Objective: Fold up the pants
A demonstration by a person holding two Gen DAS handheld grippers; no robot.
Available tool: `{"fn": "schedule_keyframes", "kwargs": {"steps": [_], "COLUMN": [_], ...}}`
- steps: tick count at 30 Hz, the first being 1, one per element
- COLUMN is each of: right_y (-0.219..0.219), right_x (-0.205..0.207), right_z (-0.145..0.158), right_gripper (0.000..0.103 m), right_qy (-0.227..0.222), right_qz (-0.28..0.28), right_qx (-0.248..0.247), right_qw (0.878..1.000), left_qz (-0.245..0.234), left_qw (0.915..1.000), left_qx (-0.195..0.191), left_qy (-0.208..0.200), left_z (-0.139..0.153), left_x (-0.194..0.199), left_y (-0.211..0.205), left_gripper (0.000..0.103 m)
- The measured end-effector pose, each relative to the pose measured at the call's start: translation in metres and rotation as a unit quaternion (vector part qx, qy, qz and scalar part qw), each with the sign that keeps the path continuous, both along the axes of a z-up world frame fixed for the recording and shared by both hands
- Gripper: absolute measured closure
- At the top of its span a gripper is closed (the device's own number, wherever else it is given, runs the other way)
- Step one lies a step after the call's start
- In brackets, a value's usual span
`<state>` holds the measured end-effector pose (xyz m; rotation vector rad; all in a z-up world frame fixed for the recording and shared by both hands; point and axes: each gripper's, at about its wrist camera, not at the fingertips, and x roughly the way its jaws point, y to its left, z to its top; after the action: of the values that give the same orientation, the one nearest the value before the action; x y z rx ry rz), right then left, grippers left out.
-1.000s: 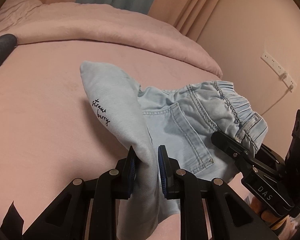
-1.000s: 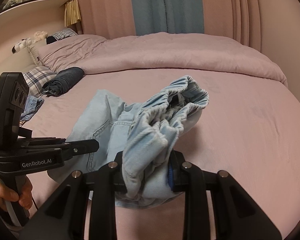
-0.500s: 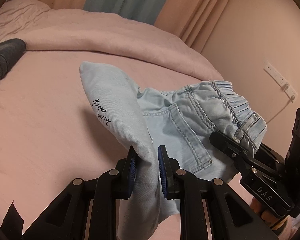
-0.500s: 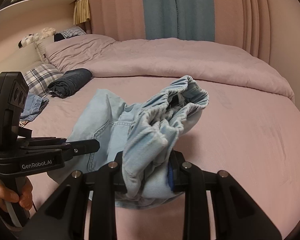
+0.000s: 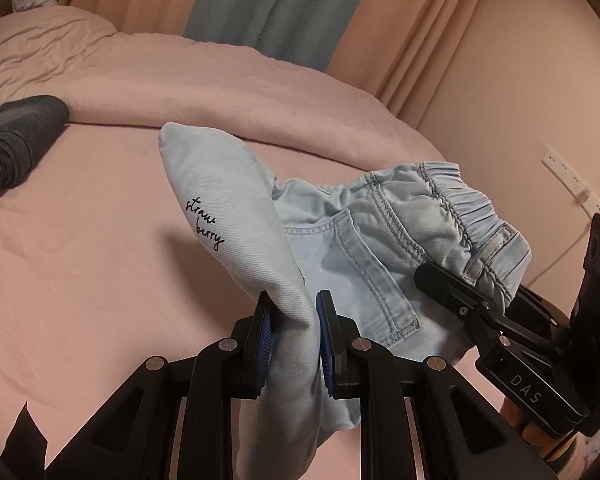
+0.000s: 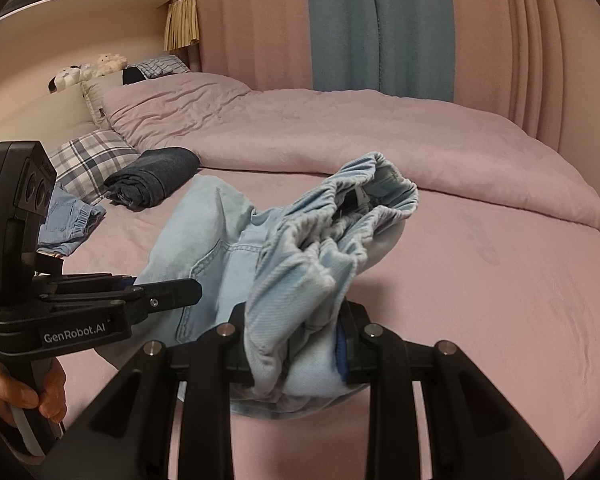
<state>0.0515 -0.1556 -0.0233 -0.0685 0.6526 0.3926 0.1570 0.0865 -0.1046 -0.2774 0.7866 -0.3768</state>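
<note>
Light blue denim pants (image 5: 352, 248) hang between both grippers above the pink bed (image 5: 80, 260). My left gripper (image 5: 293, 344) is shut on a leg end that bears the black script "strawberry". Its blue pads (image 5: 265, 340) pinch the cloth. My right gripper (image 6: 296, 350) is shut on the bunched elastic waistband (image 6: 340, 240). In the left wrist view the right gripper (image 5: 456, 292) shows at the right edge, clamped on the waistband. In the right wrist view the left gripper (image 6: 160, 292) shows at the left, held by a hand (image 6: 28, 392).
A rolled dark garment (image 6: 152, 176) lies on the bed near a plaid pillow (image 6: 88, 156). More blue denim (image 6: 68, 220) sits at the left. A pink duvet (image 6: 340, 128) is heaped at the back. Curtains (image 6: 380, 24) and a wall socket (image 5: 572, 180) lie beyond.
Both grippers have risen and moved across the bed with the pants held; more of the curtains and headboard area shows now. The grips have not altered.
</note>
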Motion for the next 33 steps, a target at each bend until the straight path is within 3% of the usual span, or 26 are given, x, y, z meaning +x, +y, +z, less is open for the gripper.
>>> {"fn": "schedule_keyframes", "kwargs": {"steps": [33], "right_y": [0.045], "right_x": [0.083], "right_z": [-0.039], "right_gripper": [0.076], "right_qy": [0.032], "right_qz": [0.018], "right_qx": [-0.001], "right_qw": [0.999], "left_qz": [0.04], "left_qw": [0.9986], "left_qx": [0.01], "left_qy": [0.032], "left_z": [-0.03], "left_x": [0.051], "left_y": [0.024], "left_gripper": [0.084]}}
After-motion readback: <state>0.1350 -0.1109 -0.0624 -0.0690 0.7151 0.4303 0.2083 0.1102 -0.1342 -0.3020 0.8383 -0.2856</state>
